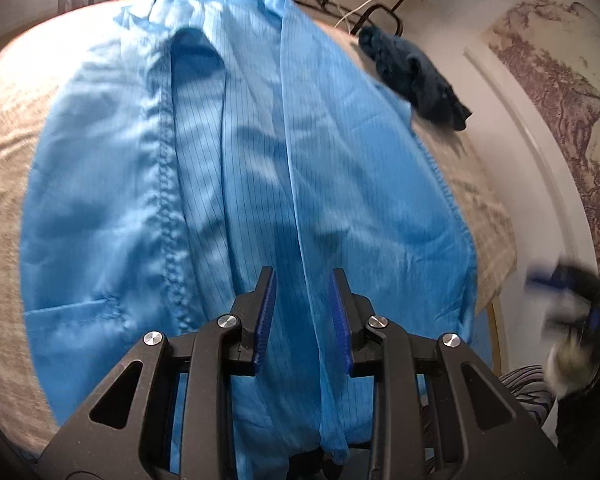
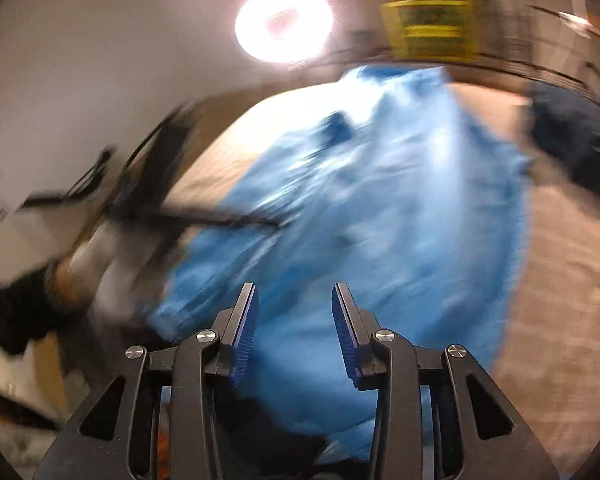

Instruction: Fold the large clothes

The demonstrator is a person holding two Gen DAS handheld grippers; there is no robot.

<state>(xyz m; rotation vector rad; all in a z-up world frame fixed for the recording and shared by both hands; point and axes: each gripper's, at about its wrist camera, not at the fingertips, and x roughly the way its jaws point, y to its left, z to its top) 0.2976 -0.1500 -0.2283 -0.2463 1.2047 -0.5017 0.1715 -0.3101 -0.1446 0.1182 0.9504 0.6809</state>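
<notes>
Blue coat (image 1: 236, 184) spread flat on grey bed (image 1: 4, 184), dark cloth (image 1: 416, 76) far right. Left gripper (image 1: 302, 280) and right gripper (image 2: 294, 296) partly open, holding nothing.

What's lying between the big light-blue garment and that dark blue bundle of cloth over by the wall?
Nothing. In the left wrist view, the dark bundle sits right at the blue garment's far right edge, on the grey bedcover.

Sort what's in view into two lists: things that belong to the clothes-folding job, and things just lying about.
Job:
- blue garment, spread on the grey cover
- left gripper, open above it
- right gripper, open

Lying about:
- dark blue cloth, bunched beside the garment
- yellow box
- bright lamp
</notes>
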